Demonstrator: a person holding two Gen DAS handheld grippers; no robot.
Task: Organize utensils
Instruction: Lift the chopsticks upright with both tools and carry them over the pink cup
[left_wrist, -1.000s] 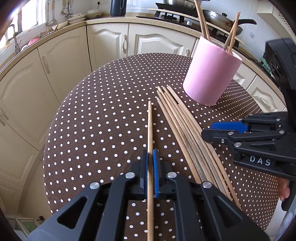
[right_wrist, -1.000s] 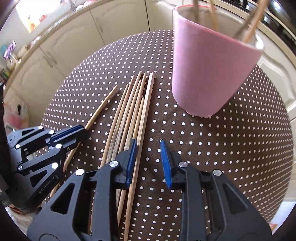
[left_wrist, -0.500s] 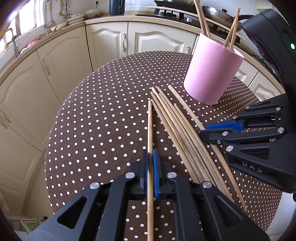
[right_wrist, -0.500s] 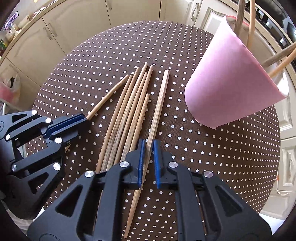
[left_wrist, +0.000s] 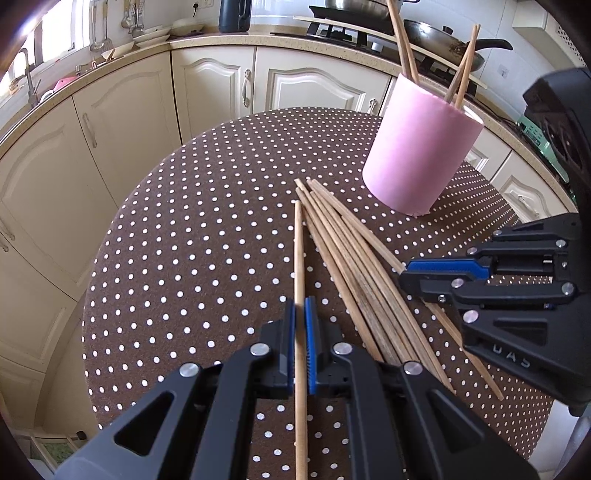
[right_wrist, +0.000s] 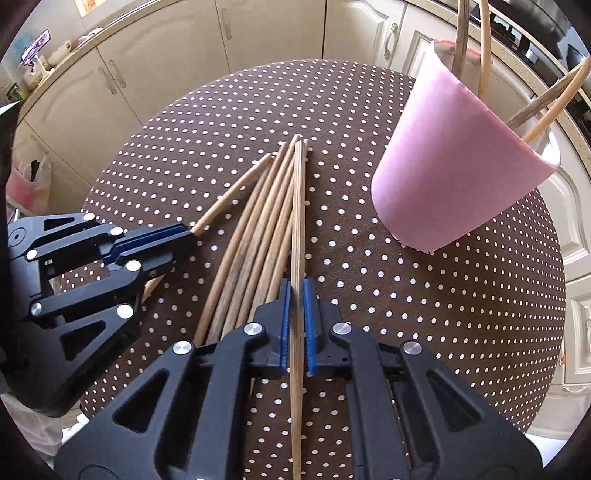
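- Kitchen setting: cream cabinets (left_wrist: 207, 88) curve behind a round surface (left_wrist: 192, 236) covered in brown cloth with white dots
- Stove with a pan (left_wrist: 439, 40) sits on the counter beyond the cabinets; ladles hang near the window at far left
- Pink cup (left_wrist: 421, 155) stands upright at the far right part of the surface; four chopsticks already stand in it, leaning on its rim
- Loose bundle of chopsticks (left_wrist: 354, 258) lies flat near the middle of the surface, tips fanned toward the cup but apart from it
- Left tongs (left_wrist: 300, 317) closed on one chopstick (left_wrist: 298, 251), blue pads pressing both sides; this stick lies just left of the bundle, its far tip close to the bundle's tips
- Left wrist view: the held stick runs straight out ahead and also passes back under the tongs' body
- Right tongs (right_wrist: 297, 295) closed on the rightmost stick (right_wrist: 298, 206) of the bundle, pads tight on both sides; the stick's far end is level with the bundle's tips
- Right wrist view: rest of the bundle fans out just left of the gripped stick, touching it along part of its length
- Both tongs sit side by side over the near half of the surface, left one beside the bundle's left edge, right one at its right edge
- Whether either held stick is off the cloth: cannot tell
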